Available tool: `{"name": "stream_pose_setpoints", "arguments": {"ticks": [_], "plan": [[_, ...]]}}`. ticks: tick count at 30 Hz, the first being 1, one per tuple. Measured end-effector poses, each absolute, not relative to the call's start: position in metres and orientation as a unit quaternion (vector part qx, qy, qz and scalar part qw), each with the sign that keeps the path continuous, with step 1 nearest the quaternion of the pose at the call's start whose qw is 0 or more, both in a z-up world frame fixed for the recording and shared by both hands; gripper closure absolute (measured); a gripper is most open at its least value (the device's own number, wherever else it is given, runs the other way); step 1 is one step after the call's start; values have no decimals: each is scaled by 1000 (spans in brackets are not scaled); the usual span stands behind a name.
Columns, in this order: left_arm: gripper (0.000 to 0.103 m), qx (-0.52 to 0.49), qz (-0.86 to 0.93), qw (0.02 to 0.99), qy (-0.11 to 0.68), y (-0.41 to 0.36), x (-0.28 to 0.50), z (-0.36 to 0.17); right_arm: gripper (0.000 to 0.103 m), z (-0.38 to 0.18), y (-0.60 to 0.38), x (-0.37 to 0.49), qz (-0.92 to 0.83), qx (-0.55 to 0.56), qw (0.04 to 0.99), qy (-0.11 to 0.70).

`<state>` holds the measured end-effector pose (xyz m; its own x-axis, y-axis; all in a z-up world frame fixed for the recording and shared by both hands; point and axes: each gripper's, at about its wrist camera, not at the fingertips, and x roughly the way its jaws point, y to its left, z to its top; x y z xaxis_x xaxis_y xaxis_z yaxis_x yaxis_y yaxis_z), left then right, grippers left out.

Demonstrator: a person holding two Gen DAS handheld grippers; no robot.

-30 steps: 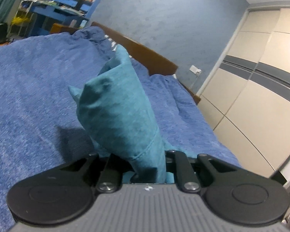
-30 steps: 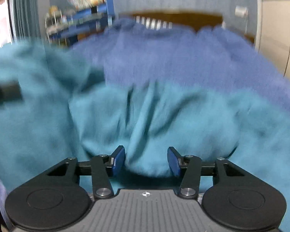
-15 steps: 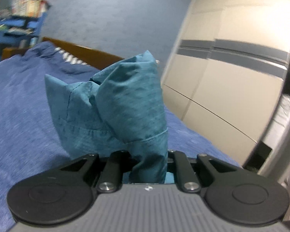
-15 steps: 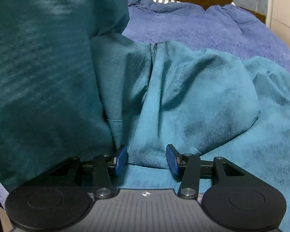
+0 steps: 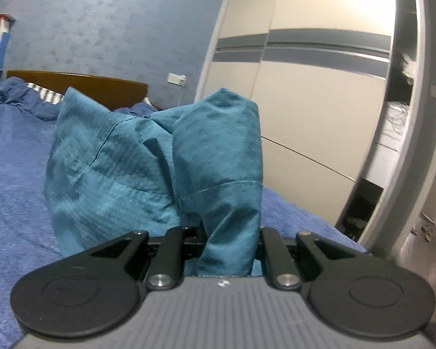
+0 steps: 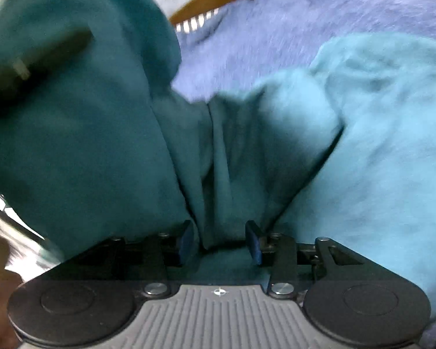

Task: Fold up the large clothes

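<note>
Both ends gripped: our left gripper [image 5: 228, 247] is clamped on the teal garment [image 5: 160, 163], right gripper [image 6: 219, 242] pinches a bunched fold. It's lifted over the bed [image 5: 11, 157]; no folds done.

garment [image 5: 160, 157]: teal woven cloth, matt, stitched seams, bunched ahead of left claw [image 5: 228, 241] | bedcover [image 5: 11, 174]: blue cloth, rough nap, beneath | headboard [image 5: 81, 83]: brown wood, smooth, beyond | claw housing: black matt plastic, steel screws
</note>
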<state>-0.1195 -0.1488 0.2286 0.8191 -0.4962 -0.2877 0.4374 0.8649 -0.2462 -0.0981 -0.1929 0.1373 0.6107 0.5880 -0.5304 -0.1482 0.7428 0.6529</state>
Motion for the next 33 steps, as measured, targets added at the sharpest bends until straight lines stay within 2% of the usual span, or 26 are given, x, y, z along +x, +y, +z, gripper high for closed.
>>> {"name": "stream_pose_setpoints", "arguments": {"ticks": [3,14,23,27,33], "plan": [[94,-75,-261,945,183,-167,-117,223,38,154,-228,-116,195,305,861,356],[94,-26,-308,927,212,-245,-110,199,33,176,-350,-157,98,358,882,291],[94,19,-322,919,226,-280,-109,176,12,191,-399,-144,211,465,830,224],[94,25,-326,917,228,-281,-110,175,9,197,-408,-119,243,452,823,242],[94,31,-329,915,229,-274,-110,176,8,219,-387,-57,309,362,826,301]]}}
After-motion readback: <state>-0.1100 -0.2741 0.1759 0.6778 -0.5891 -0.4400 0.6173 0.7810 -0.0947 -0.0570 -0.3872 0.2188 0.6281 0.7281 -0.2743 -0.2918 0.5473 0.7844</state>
